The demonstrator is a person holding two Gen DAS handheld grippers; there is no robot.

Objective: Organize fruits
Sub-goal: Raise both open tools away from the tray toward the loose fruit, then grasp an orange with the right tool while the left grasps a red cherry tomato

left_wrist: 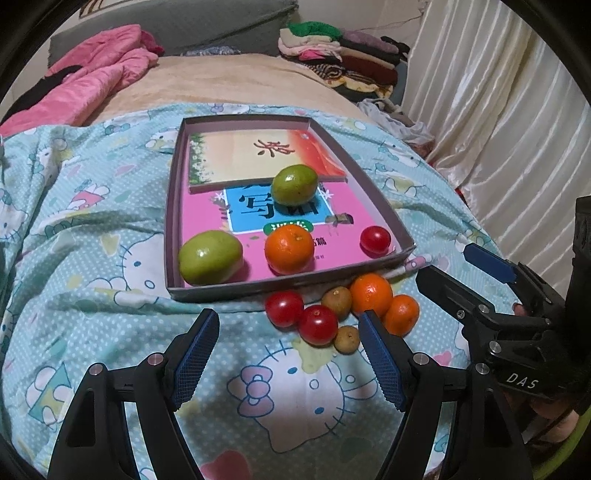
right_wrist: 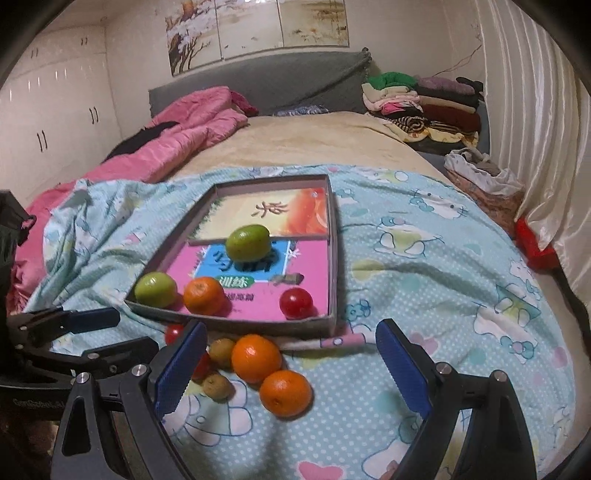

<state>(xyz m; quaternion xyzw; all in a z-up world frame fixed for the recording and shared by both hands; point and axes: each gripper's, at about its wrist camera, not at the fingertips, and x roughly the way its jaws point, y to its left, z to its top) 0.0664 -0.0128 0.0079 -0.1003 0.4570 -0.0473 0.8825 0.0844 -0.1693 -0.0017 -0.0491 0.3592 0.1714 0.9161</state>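
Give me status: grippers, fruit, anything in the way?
Left gripper and right gripper open, empty. Four fruits in tray; six loose on blanket by its near edge, nearest an orange. Nothing blocking.

Bedroom. Ahead of my tool: grey headboard, painted panels above. White wardrobe far left, pale curtain right, folded clothes stacked beside it.

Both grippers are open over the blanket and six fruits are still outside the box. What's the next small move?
Probably ease the right gripper down around the nearest orange and close. It is open and empty, that orange lies loose on the blanket between its fingers, clear of the others. The box just beyond has bare floor between its orange and cherry tomato.
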